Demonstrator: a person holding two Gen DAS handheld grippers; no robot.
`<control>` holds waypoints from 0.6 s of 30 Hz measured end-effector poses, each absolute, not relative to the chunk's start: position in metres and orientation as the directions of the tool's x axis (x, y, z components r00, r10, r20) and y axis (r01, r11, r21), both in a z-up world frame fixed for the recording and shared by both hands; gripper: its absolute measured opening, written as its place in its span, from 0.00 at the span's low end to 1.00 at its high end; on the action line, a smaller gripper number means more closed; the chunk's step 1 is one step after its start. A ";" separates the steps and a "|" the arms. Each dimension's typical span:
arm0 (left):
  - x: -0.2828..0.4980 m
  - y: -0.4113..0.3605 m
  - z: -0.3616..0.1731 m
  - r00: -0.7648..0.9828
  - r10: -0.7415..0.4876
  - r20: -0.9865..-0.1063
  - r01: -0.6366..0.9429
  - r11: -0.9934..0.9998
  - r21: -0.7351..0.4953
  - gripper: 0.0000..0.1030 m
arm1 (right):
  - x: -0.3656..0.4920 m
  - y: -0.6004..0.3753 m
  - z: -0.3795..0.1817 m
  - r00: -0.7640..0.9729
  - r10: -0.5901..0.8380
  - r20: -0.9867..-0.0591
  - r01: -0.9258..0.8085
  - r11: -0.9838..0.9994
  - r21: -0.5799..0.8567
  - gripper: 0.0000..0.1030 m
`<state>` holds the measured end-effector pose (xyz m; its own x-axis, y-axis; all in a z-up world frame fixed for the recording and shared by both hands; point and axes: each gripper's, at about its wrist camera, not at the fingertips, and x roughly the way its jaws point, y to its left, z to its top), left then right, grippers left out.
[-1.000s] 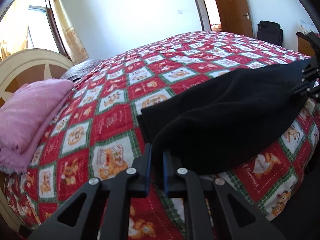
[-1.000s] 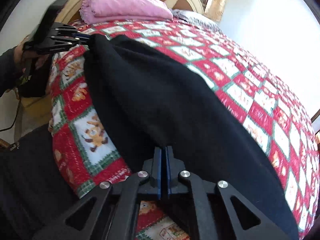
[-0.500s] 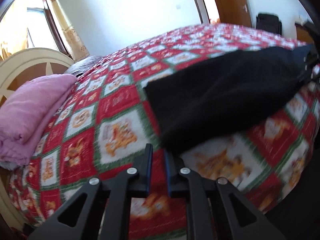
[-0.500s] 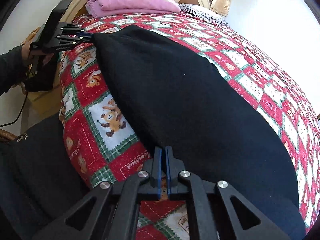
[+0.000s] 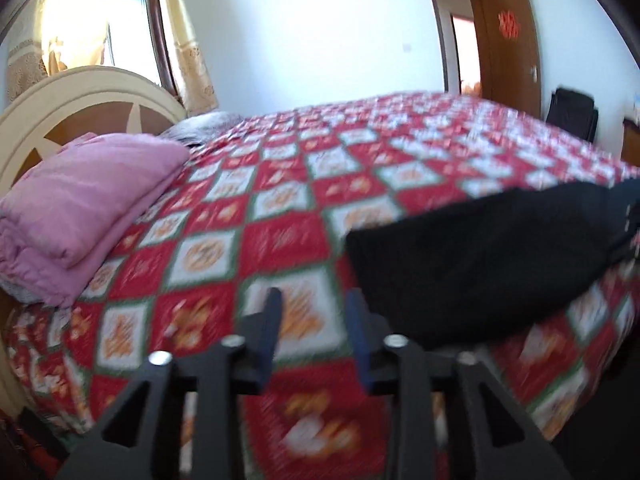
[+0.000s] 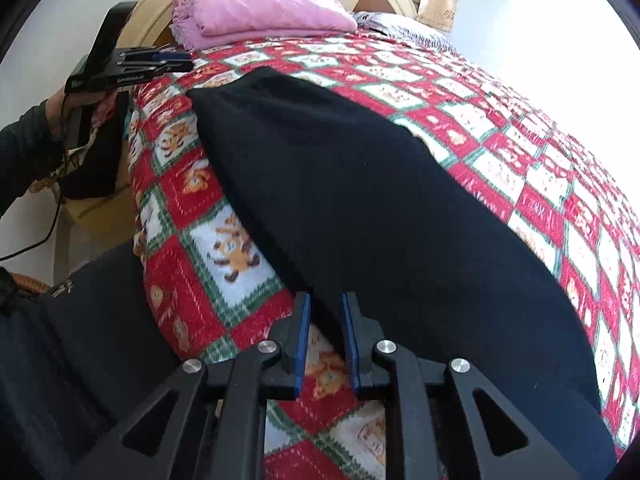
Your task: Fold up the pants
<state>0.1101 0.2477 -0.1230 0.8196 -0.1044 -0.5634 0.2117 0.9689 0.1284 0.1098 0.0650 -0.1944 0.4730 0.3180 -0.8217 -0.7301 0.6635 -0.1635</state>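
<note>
— Pants point(image 6: 360, 200)?
— Black; spread flat on the red, white and green checked bedspread point(image 6: 520, 152), along the near edge of the bed; one end toward the headboard point(image 6: 160, 20), the other running off past the lower right of the right wrist view.
— Left gripper point(image 5: 314, 308)?
— Jaws parted, with only bedspread showing in the gap; gripping nothing; set just beside the end of the pants point(image 5: 480, 260), clear of the cloth; seen too from the right wrist camera, up near the headboard end point(image 6: 176, 61); badly blurred in its own view.
— Right gripper point(image 6: 324, 312)?
— Jaws a little apart; blue pads point(image 6: 301, 332) either side of the pants' near edge; not clamped on the cloth; touching or not, impossible to tell.
— Anything else on the bed?
— Folded pink blanket point(image 6: 260, 12) against the headboard; well apart from the pants.
</note>
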 end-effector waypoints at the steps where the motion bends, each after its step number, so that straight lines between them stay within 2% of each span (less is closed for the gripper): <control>1: 0.115 0.238 -0.120 0.823 -0.131 -0.553 0.229 0.967 0.110 0.41 | 0.111 0.068 -0.195 0.474 0.323 -0.819 -0.729 0.666 -0.159 0.20; 3: 0.124 0.221 -0.118 0.822 -0.169 -0.543 0.256 0.963 0.086 0.41 | 0.115 0.076 -0.201 0.460 0.329 -0.825 -0.724 0.677 -0.134 0.28; 4: 0.128 0.211 -0.120 0.816 -0.187 -0.547 0.274 0.959 0.080 0.41 | 0.115 0.079 -0.205 0.457 0.325 -0.828 -0.723 0.677 -0.133 0.28; 5: 0.132 0.201 -0.125 0.804 -0.204 -0.559 0.296 0.952 0.077 0.41 | 0.115 0.082 -0.210 0.456 0.319 -0.831 -0.723 0.678 -0.136 0.28; 8: 0.137 0.180 -0.148 0.758 -0.196 -0.622 0.333 0.936 0.111 0.42 | 0.110 0.082 -0.213 0.455 0.335 -0.825 -0.721 0.682 -0.121 0.39; 9: 0.136 0.176 -0.158 0.744 -0.178 -0.645 0.337 0.932 0.131 0.42 | 0.110 0.080 -0.213 0.444 0.347 -0.826 -0.719 0.688 -0.098 0.40; 11: 0.129 0.171 -0.165 0.768 -0.148 -0.623 0.326 0.928 0.181 0.42 | 0.108 0.077 -0.213 0.443 0.352 -0.825 -0.718 0.690 -0.091 0.40; 16: 0.124 0.172 -0.148 0.757 -0.194 -0.624 0.326 0.940 0.103 0.43 | 0.109 0.052 -0.199 0.471 0.352 -0.809 -0.678 0.731 -0.076 0.40; 18: 0.122 0.159 -0.137 0.763 -0.215 -0.610 0.350 0.930 0.110 0.49 | 0.110 0.030 -0.185 0.502 0.350 -0.791 -0.644 0.762 -0.071 0.40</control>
